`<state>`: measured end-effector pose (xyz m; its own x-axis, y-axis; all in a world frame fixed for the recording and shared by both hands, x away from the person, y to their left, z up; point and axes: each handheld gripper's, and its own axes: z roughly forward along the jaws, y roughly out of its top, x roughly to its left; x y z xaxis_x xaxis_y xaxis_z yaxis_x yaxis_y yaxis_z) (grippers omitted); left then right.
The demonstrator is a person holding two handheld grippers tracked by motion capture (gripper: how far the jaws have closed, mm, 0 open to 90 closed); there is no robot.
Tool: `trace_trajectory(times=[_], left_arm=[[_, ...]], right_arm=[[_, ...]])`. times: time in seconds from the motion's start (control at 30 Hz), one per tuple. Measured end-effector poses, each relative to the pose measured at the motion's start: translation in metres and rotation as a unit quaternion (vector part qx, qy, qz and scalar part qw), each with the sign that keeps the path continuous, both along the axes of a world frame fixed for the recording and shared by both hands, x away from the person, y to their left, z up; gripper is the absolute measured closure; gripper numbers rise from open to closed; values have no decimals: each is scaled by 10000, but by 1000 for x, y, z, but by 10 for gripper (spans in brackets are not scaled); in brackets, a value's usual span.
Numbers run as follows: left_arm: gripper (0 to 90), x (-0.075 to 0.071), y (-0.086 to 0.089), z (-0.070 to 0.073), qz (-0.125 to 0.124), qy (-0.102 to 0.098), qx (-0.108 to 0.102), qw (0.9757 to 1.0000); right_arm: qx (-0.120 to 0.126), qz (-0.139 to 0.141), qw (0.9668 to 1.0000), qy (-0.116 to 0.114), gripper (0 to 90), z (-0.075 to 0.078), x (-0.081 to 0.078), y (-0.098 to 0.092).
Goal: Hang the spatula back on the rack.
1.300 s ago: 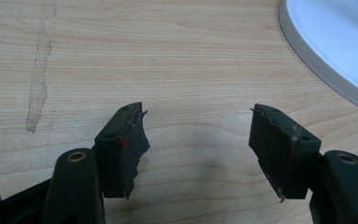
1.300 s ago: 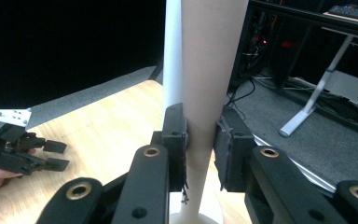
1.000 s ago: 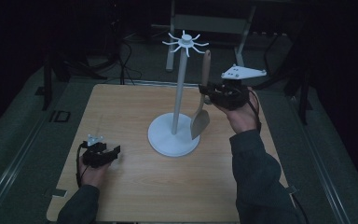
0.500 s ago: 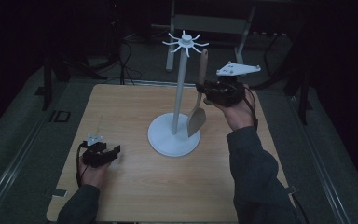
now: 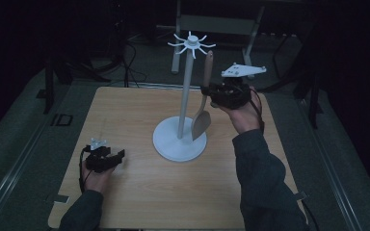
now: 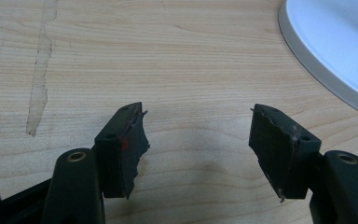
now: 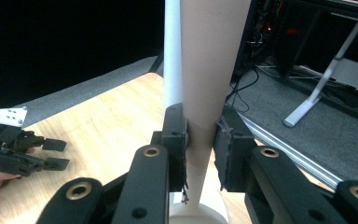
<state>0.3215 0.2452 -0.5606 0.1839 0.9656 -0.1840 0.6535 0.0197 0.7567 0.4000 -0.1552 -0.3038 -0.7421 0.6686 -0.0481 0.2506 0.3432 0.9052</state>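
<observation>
Right tool (image 5: 211, 94), centre-right of the high view: pressed onto the wooden spatula (image 5: 203, 108), pinching its handle partway up. Spatula hangs upright, blade down, just right of the white stand (image 5: 187, 96)'s pole, blade over the stand's round base; can't tell if blade and base touch. Right gripper view: both pads clamp the handle (image 7: 204, 93) at frame centre, pole (image 7: 171, 51) directly behind it. Left tool (image 5: 107, 159), lower left of the high view: low over the tabletop (image 5: 139, 192), jaws spread with nothing between them; bare wood (image 6: 196, 93) shows in the gap, stand base (image 6: 335, 46) at upper right of the left gripper view.
</observation>
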Motion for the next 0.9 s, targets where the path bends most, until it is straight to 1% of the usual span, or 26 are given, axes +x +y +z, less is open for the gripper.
trace_trajectory(times=[0.13, 0.27, 0.33, 0.53, 0.63, 0.67, 0.7, 0.77, 0.8, 0.83, 0.87, 0.9], left_arm=[[360, 0, 0, 0, 14, -13, -20, 10000], [360, 0, 0, 1, -19, -10, 8, 10000], [360, 0, -1, 0, -26, 2, 12, 10000], [360, 1, -1, 0, -25, 0, -3, 10000], [360, 0, -1, 0, -31, -4, 1, 10000], [360, 0, -1, 0, -27, -4, 3, 10000], [360, 0, -1, 0, -24, -6, -3, 10000], [360, 1, -1, 0, -28, 4, -13, 10000], [360, 1, -1, 0, -25, 5, -14, 10000], [360, 1, -2, 0, -24, -2, -11, 10000], [360, 1, -2, 0, -24, -2, -9, 10000], [360, 1, -2, 0, -21, -1, -14, 10000]], right_arm=[[-25, -25, 10000, -5, 756, 1, -1, 2], [-60, -57, 10000, 8, 755, 1, 0, 4], [-50, -53, 10000, 43, 755, 1, 1, 6], [3, -24, 10000, 39, 755, 2, 2, 9], [-70, -2, 10000, 68, 747, -1, 4, 12], [-54, 5, 10000, 77, 703, -2, 4, 12], [31, 49, 10000, 78, 649, -2, 4, 11], [131, 32, 9999, -6, 556, -2, 1, 9], [139, 27, 9999, -31, 517, -1, 0, 8], [137, 23, 9999, -58, 458, -1, -1, 7], [114, -18, 9999, -29, 403, -2, -2, 6], [104, -48, 9999, -28, 377, -2, -3, 6]])
